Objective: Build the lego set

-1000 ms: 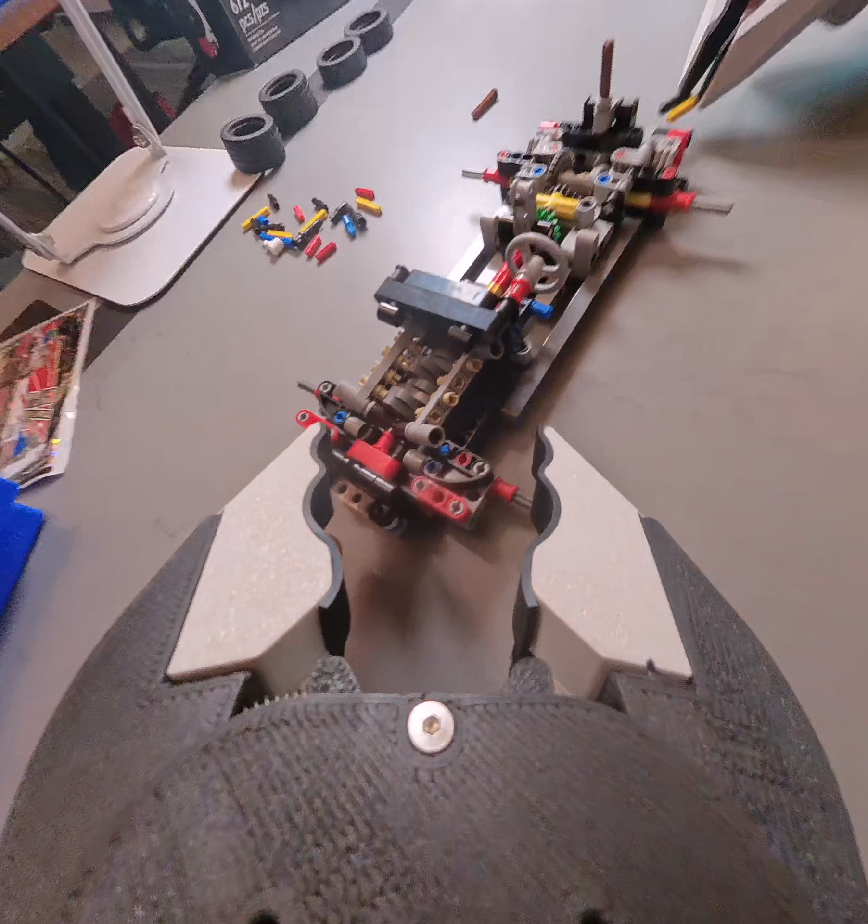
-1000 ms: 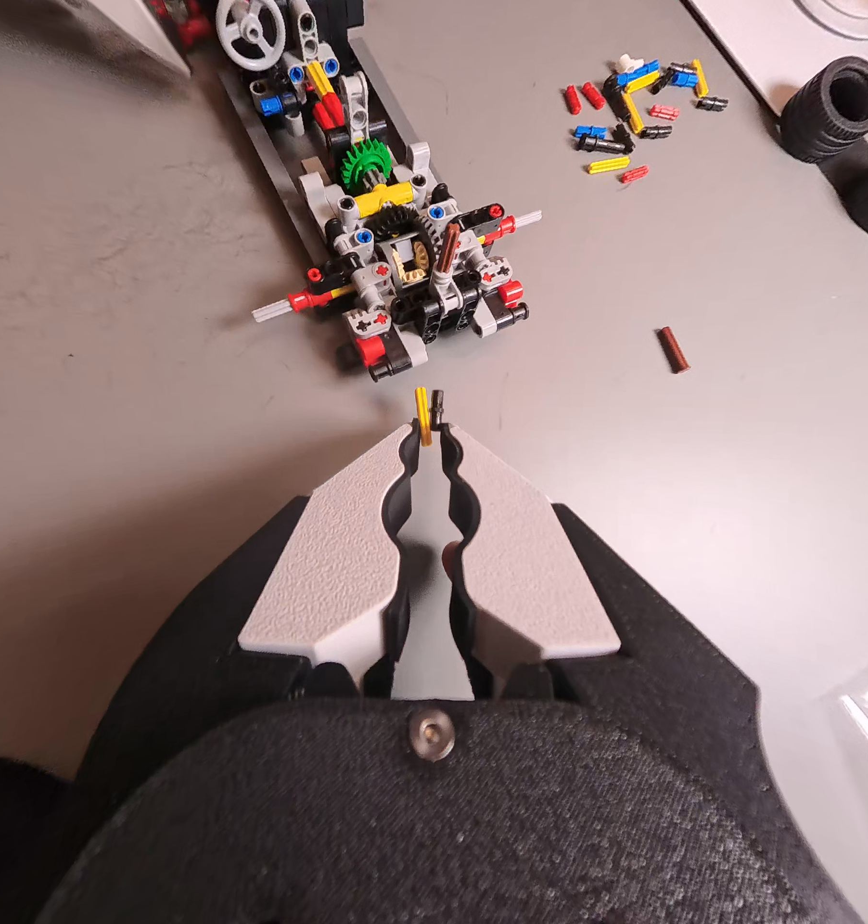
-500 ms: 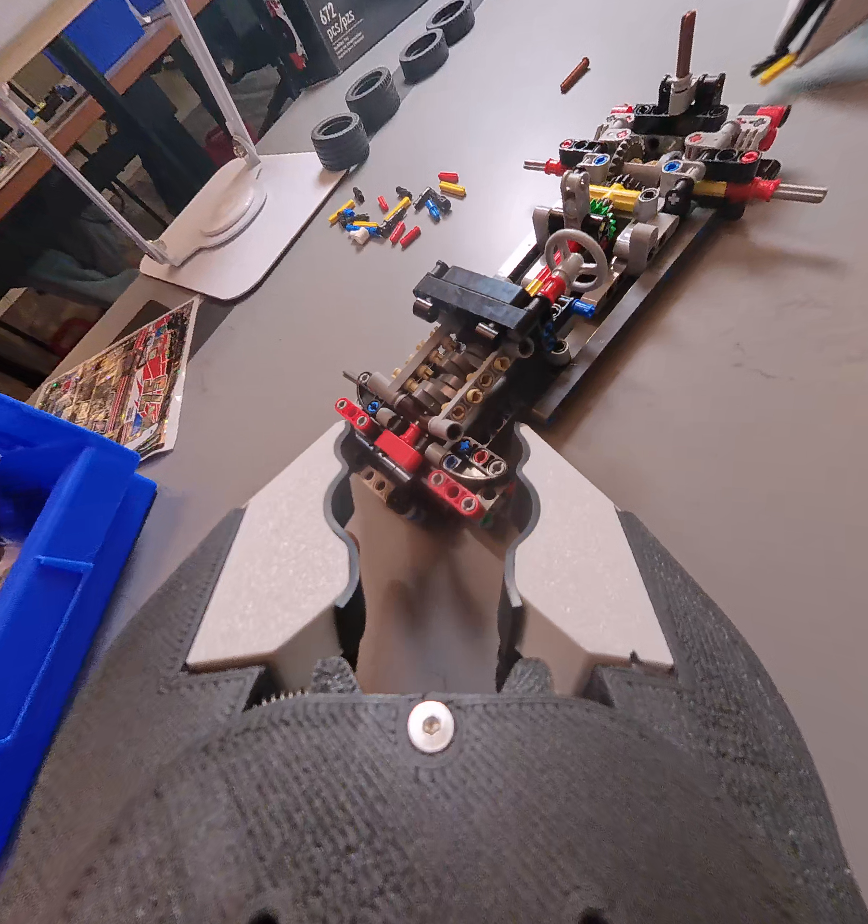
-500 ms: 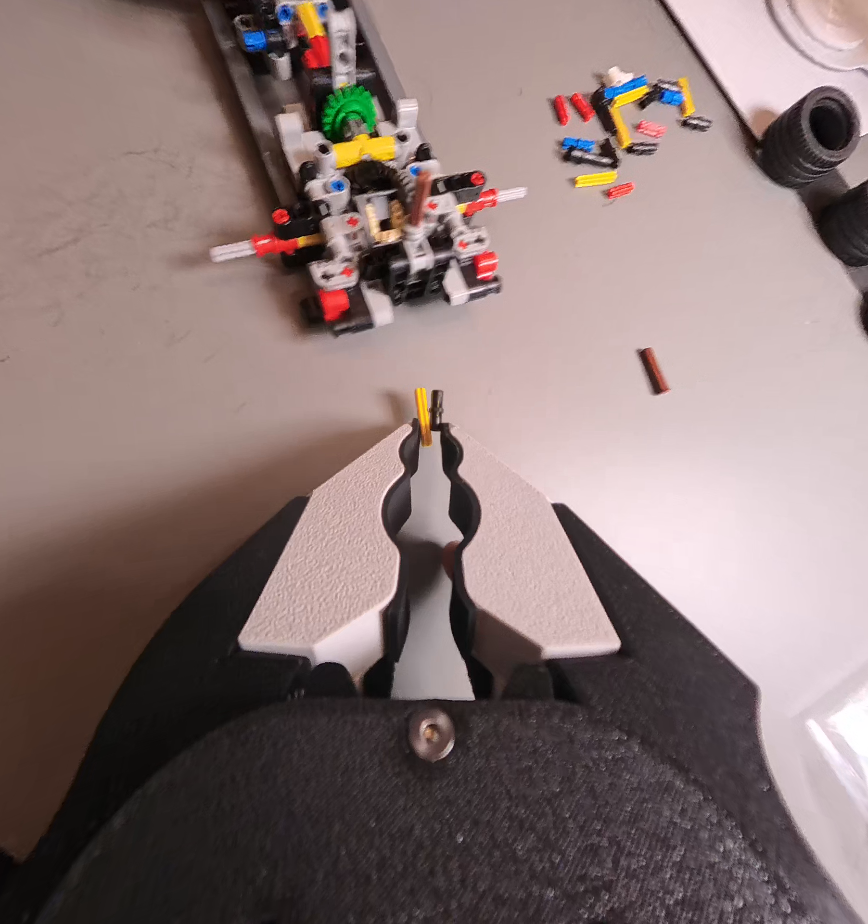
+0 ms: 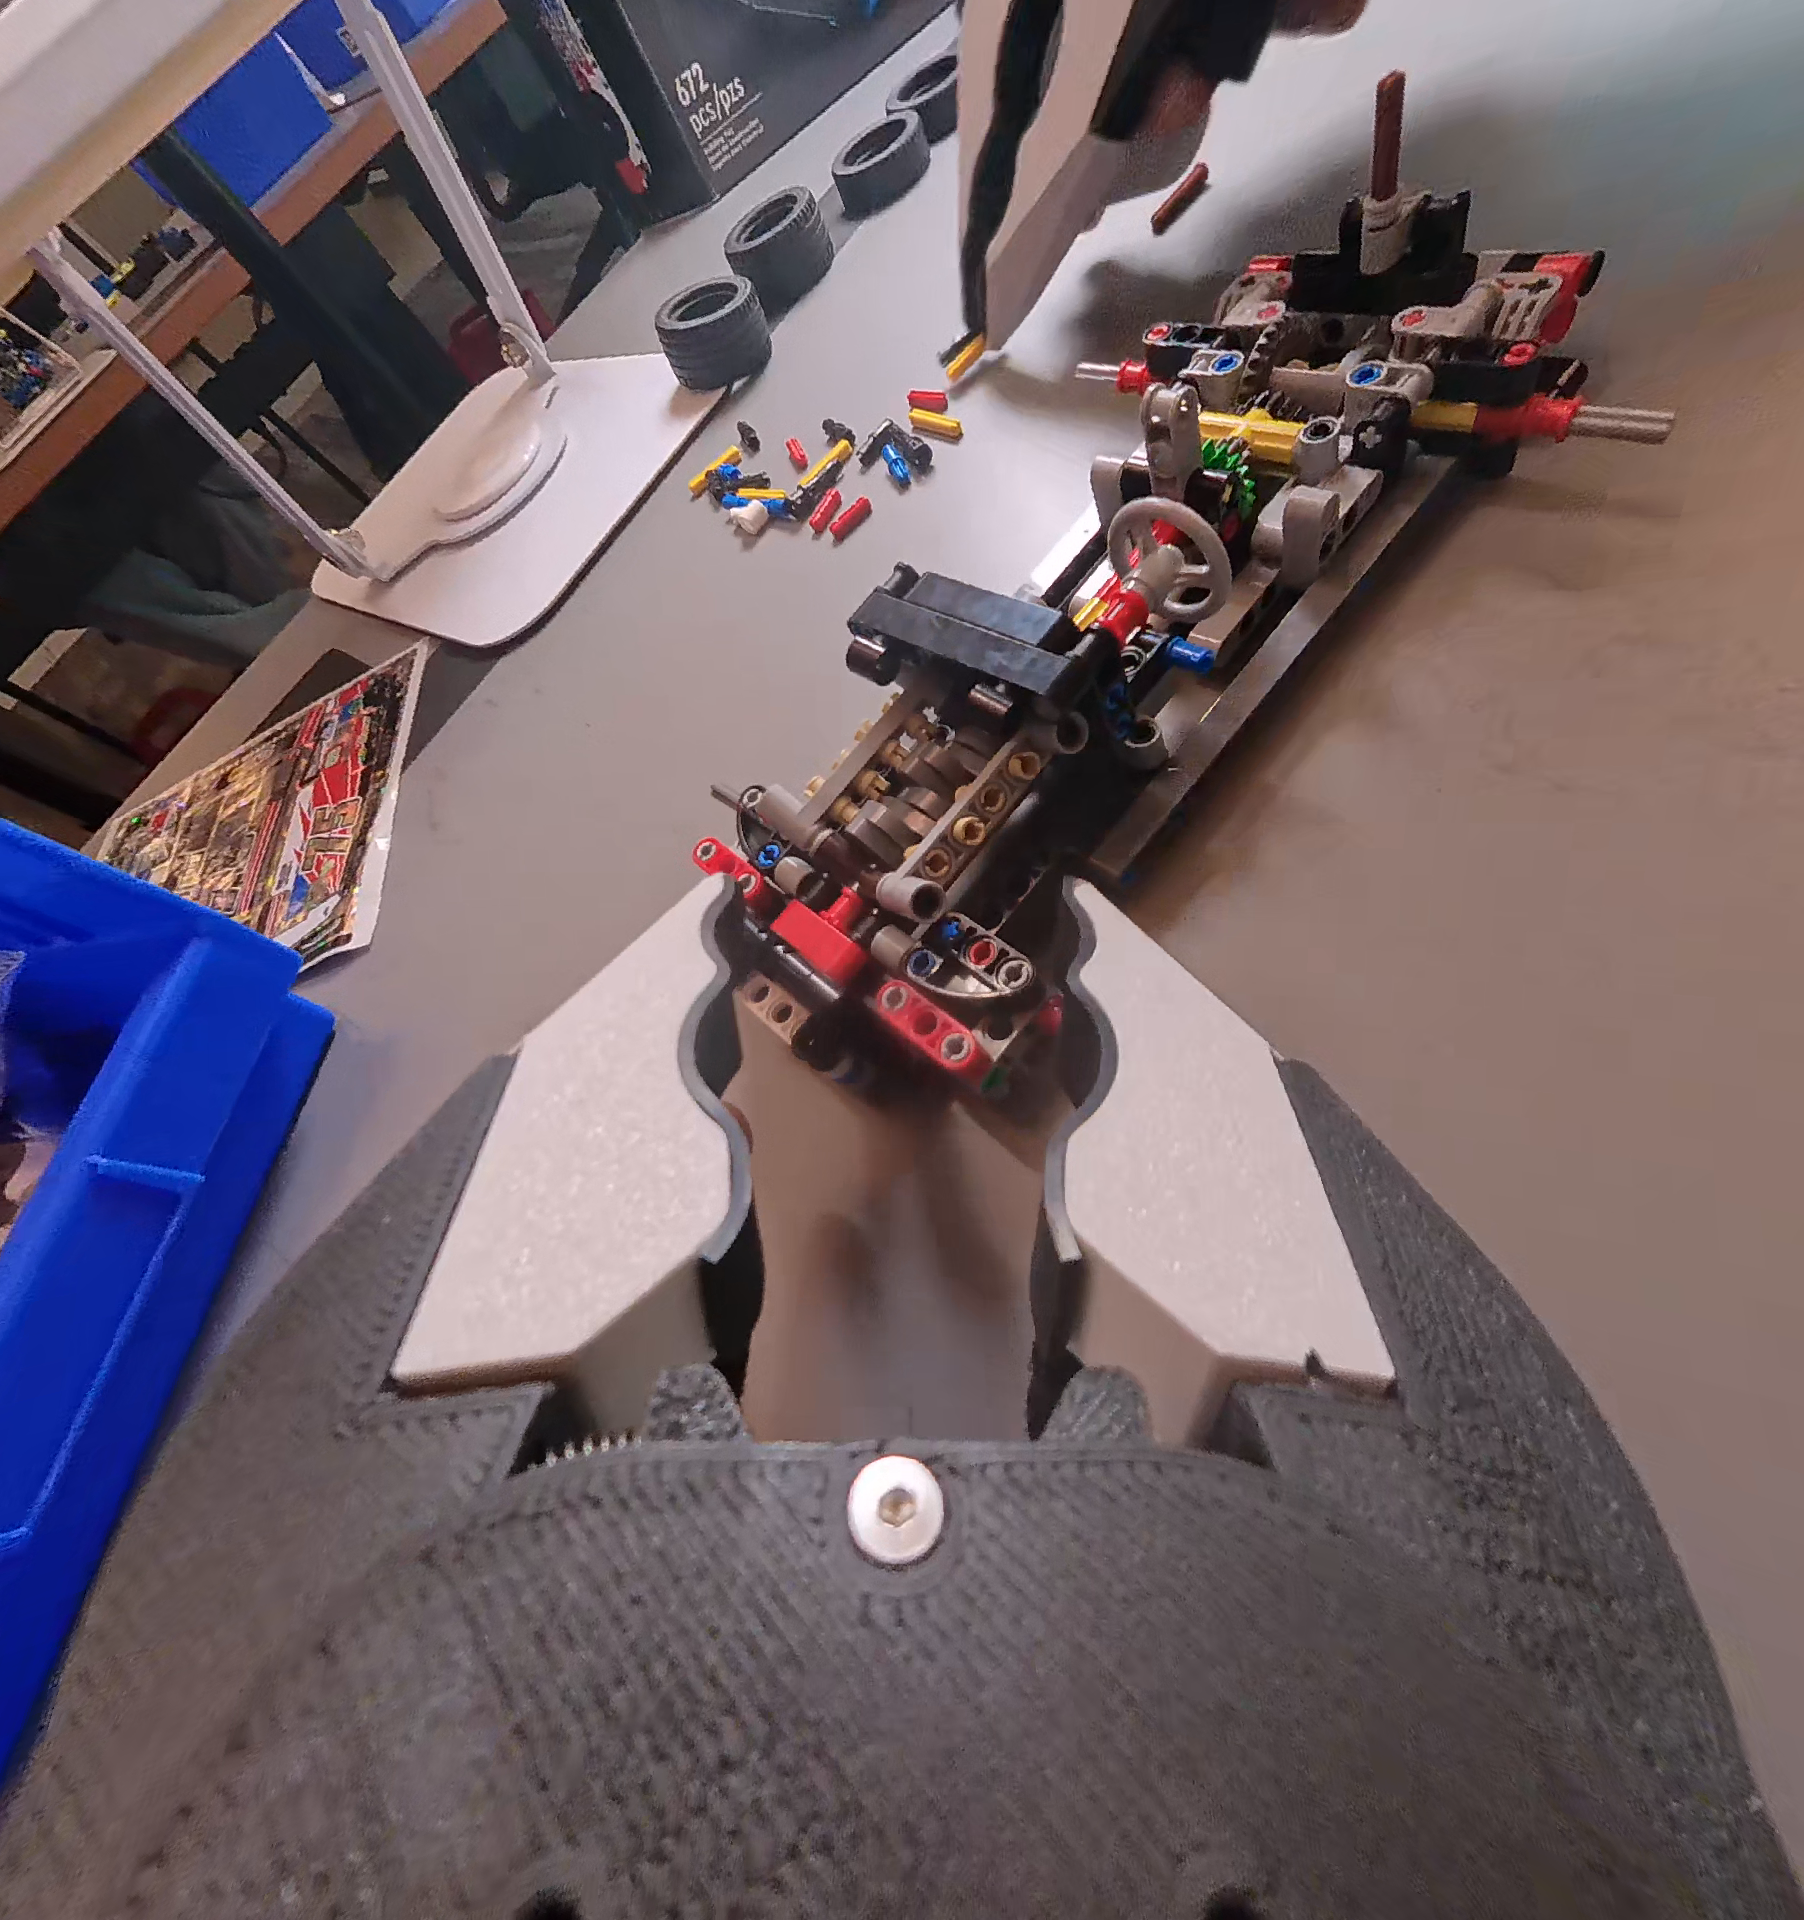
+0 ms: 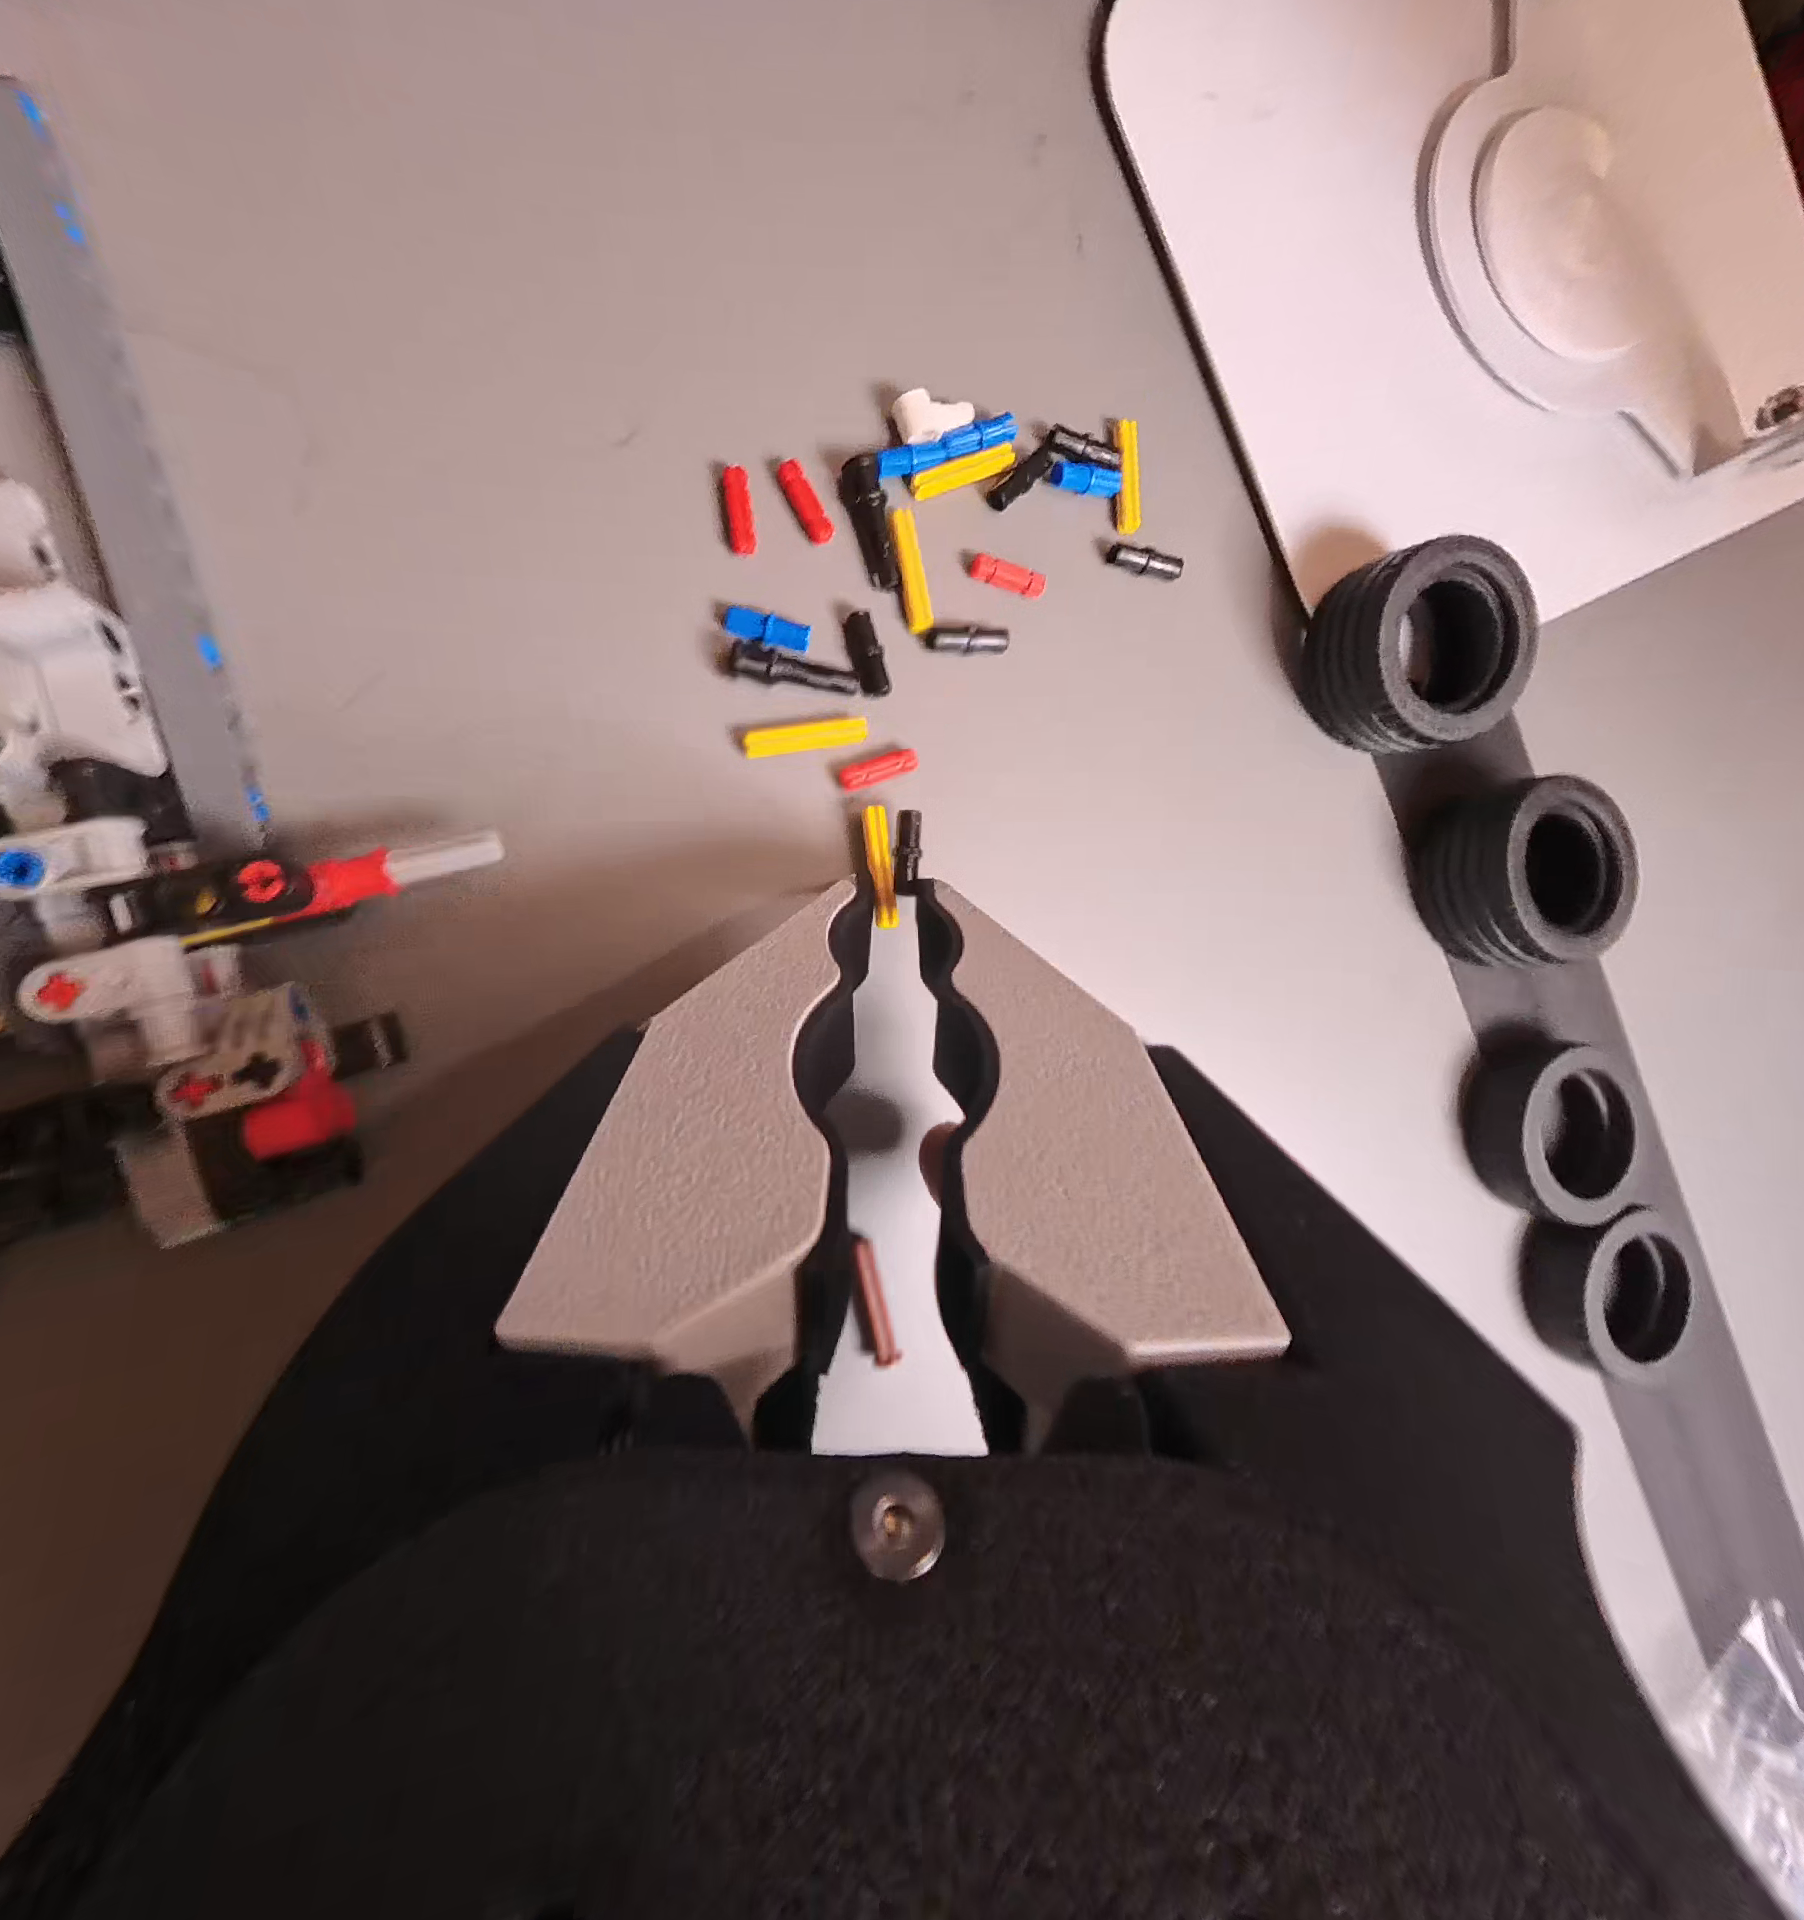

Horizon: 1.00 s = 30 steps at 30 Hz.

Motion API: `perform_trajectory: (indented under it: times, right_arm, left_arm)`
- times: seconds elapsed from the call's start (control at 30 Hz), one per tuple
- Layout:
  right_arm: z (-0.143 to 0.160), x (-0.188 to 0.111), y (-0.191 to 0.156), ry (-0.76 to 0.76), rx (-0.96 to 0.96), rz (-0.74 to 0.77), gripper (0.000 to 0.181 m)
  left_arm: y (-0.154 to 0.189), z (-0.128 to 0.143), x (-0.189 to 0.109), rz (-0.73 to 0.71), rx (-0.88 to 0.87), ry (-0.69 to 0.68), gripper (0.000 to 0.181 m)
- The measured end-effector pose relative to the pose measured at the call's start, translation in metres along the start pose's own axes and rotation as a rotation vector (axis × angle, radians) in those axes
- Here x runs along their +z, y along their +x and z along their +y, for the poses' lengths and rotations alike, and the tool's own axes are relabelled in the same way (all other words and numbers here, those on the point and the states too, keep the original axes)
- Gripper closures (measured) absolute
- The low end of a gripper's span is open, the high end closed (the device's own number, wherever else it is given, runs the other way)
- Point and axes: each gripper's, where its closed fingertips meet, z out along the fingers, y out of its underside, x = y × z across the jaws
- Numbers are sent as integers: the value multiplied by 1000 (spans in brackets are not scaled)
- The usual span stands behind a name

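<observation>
Tyres 4 in a row, right tongs pinching 2 pins

Right gripper (yellow axle pinched)

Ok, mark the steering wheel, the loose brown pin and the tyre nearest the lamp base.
steering wheel [image 5: 1168, 548], left wrist view, on its grey hub.
loose brown pin [image 5: 1179, 198], left wrist view, mid-shaft.
tyre nearest the lamp base [image 6: 1347, 646], right wrist view, on its tread.

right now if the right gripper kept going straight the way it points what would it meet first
Probably the small red pin just beyond the right gripper, then the yellow axle in the loose parts pile; the gripper's height above the table is unclear.
</observation>
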Motion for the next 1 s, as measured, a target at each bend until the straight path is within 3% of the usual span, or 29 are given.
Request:
perform_trajectory:
  times: [0.17,0.37,0.83,1.0]
  right_arm:
    - [-9,14,10,-5,12,-58,175]
    - [-6,8,9,9,-1,-90,163]
    - [-10,13,1,8,72,-223,181]
    - [-4,-10,-15,38,36,-220,180]
  left_arm:
    - [0,-7,-3,6,-22,39,122]
    - [1,-14,-6,18,-32,77,122]
    - [-4,-20,-11,21,-83,113,122]
    - [-1,-23,-13,25,-78,124,122]
